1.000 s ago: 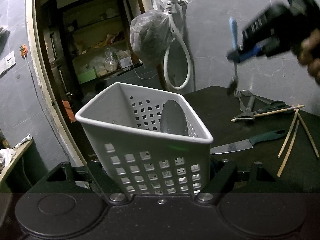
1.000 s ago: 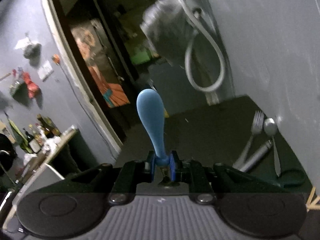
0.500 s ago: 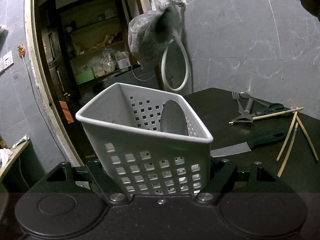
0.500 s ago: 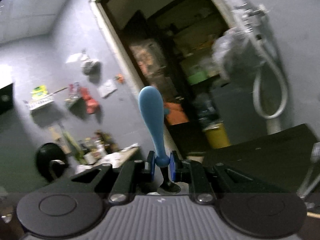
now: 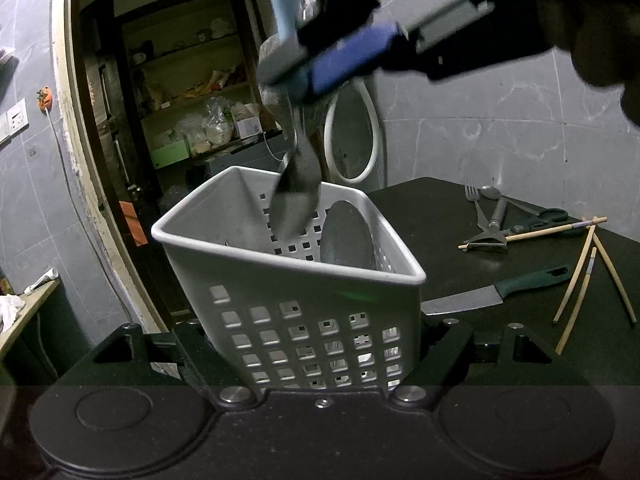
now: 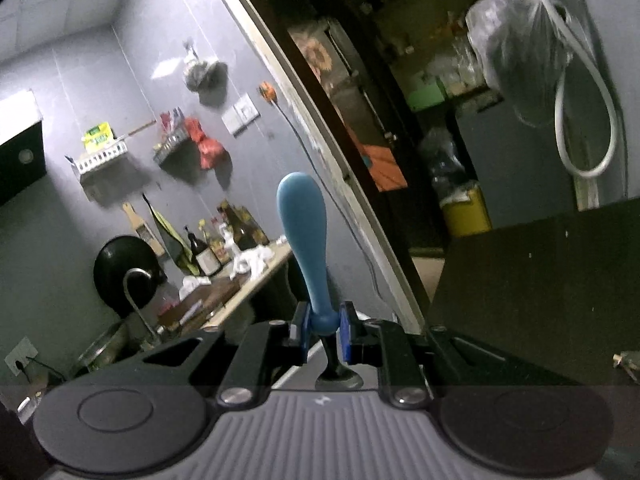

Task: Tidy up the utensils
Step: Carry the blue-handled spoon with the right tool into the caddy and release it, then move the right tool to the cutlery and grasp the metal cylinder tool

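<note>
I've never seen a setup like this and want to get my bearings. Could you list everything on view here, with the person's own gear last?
Perforated plastic basket: one, white, clamped at its lower sides by the left gripper.
Metal ladle bowl: one, grey, inside the basket.
Blue-handled metal spoon: one, hanging bowl-down over the basket.
Green-handled kitchen knife: one, on the dark table right of the basket.
Wooden chopsticks: several, tan, far right of the table.
Metal fork, second spoon, peeler, scissors: one each, back of the table.
White hose loop: one, on the wall.
Left gripper: black, shut on the basket.
Right gripper: black with blue pads, shut on the spoon handle.
</note>
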`<state>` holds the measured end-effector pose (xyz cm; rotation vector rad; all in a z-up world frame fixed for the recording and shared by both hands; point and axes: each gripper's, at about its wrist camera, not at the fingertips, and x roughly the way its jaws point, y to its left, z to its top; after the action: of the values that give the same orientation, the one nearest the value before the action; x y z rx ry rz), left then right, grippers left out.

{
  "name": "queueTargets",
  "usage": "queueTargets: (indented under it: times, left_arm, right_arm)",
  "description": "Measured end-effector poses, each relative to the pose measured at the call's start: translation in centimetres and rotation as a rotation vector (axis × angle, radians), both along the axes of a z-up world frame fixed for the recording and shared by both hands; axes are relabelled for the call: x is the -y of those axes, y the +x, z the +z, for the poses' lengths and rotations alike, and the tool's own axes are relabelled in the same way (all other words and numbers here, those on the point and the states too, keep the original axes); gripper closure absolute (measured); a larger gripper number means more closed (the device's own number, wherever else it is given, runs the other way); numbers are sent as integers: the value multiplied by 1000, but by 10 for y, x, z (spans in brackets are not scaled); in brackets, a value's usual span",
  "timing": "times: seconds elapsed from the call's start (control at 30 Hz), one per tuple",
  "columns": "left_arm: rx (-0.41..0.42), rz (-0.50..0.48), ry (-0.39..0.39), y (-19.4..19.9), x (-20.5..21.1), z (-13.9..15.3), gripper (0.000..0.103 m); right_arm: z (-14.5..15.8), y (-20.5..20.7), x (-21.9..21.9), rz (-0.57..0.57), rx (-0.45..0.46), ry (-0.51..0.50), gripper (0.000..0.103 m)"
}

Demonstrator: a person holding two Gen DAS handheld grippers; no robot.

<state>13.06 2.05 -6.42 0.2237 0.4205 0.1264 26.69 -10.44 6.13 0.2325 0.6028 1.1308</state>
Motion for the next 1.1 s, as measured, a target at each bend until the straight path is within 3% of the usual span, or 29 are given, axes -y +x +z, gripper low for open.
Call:
queueTargets:
  times: [0.27,0.7,0.8,0.87,1.0,1.1]
  left_arm:
    - [1,-1,-1,0,-1,0,22]
    - [0,-5,0,2,1,1,22]
    - [-1,-6,0,2,0,1,22]
    - [-1,-9,0,2,0,1,22]
    - [4,0,-12,3,0,1,22]
    - [4,1,-13,3,0,0,22]
  right_arm:
    - [-26,-9,-11,0,-11,-102,85]
    - [-36,-22,-21,-3,40,-202,85]
    - [-36,-23,-20,-9,37,-209,79]
    - [-36,-24,-17,-17,38,-199,64]
    - [-30,-26,-10,-22,56,-172,50]
    - [-22,-25,1,-50,67,-129,34]
